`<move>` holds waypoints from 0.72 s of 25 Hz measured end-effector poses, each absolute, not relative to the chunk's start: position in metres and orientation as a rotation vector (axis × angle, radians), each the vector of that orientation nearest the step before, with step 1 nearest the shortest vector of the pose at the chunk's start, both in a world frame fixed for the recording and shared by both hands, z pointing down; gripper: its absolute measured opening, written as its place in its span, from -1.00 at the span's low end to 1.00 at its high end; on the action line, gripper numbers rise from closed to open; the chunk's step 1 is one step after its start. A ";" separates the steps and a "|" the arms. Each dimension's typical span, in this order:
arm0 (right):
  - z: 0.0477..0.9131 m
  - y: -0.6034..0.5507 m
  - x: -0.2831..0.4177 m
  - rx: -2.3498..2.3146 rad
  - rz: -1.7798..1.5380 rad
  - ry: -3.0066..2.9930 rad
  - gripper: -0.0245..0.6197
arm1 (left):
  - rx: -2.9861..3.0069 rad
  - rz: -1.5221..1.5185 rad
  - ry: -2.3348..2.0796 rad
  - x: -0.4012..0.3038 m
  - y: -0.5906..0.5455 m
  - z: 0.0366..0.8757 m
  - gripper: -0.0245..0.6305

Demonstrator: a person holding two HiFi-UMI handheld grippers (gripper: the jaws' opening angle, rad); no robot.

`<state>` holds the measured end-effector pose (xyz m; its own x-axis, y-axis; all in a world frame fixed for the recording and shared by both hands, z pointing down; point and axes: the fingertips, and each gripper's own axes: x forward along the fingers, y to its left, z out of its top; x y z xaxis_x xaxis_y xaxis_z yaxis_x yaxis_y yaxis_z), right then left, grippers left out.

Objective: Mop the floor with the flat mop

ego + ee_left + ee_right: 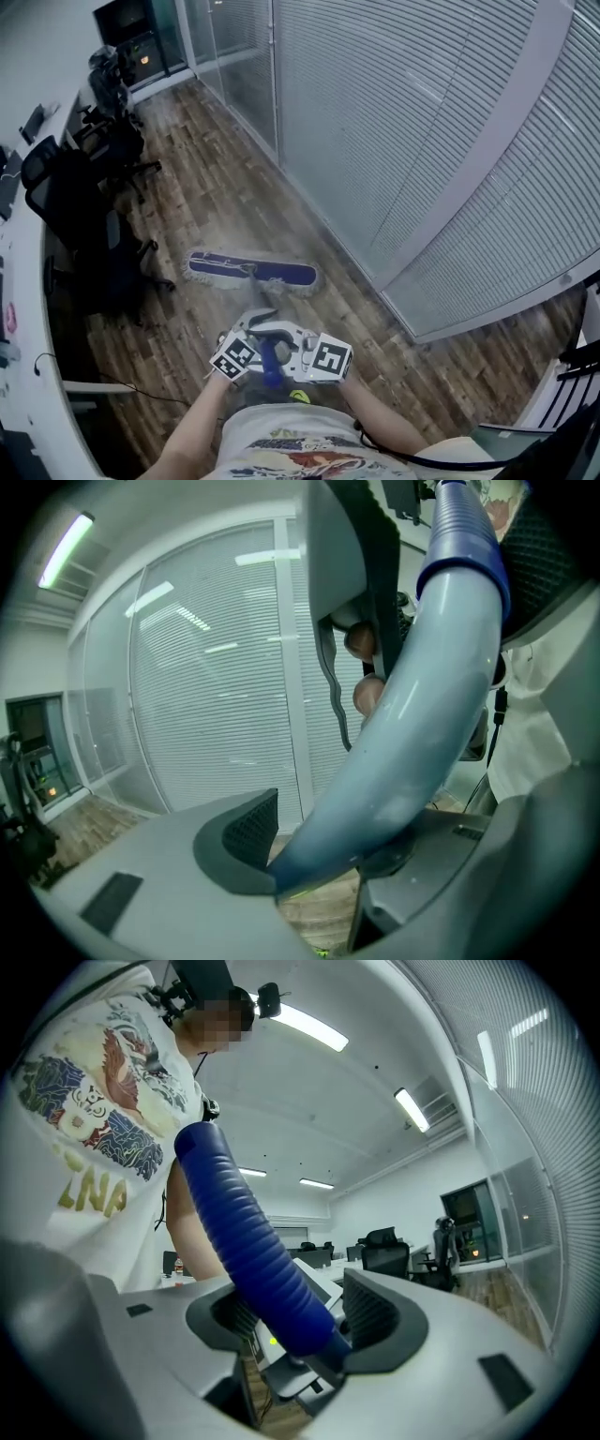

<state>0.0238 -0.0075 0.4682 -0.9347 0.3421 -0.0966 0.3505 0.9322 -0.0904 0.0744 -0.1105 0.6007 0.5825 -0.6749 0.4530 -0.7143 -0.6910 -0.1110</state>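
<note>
The flat mop's blue head [251,271] with its pale fringe lies flat on the wood floor ahead of me. Its handle [272,364] rises back to my hands. My left gripper [255,339] and right gripper [291,354] sit side by side on the handle's top end, close to my body. In the left gripper view, the pale smooth pole [412,724] crosses between the jaws of the left gripper [319,855], which is shut on it. In the right gripper view, the ribbed blue grip [248,1251] stands between the pads of the right gripper [295,1321], which is shut on it.
A glass partition with closed blinds [422,141] runs along the right of the aisle. Black office chairs [84,197] and a white desk [19,309] line the left. A thin cable [141,394] lies on the floor near me. Another dark chair [574,370] stands at the lower right.
</note>
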 end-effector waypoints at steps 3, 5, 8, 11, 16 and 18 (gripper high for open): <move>0.462 0.034 0.036 0.615 -0.178 2.995 -0.16 | 2.676 0.702 -1.250 0.083 -0.071 0.599 -0.42; 0.465 0.058 0.043 0.677 -0.045 2.996 -0.16 | 2.663 0.698 -1.266 0.088 -0.047 0.596 -0.42; 0.470 0.089 0.054 0.769 0.019 3.002 -0.16 | 2.629 0.668 -1.314 0.095 -0.019 0.595 -0.42; 0.467 0.107 0.064 0.848 0.035 3.038 -0.16 | 2.601 0.652 -1.348 0.101 -0.002 0.594 -0.42; 0.469 0.105 0.046 0.928 0.045 3.031 -0.16 | 2.568 0.608 -1.411 0.078 -0.007 0.594 -0.41; 0.470 0.102 0.037 0.937 0.046 3.035 -0.16 | 2.569 0.590 -1.415 0.070 -0.010 0.592 -0.41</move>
<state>0.0366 0.1023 0.4703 -0.8254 0.5629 0.0422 0.5639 0.8257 0.0171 0.0700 -0.0104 0.5920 0.4779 -0.7781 0.4077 -0.8372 -0.5439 -0.0567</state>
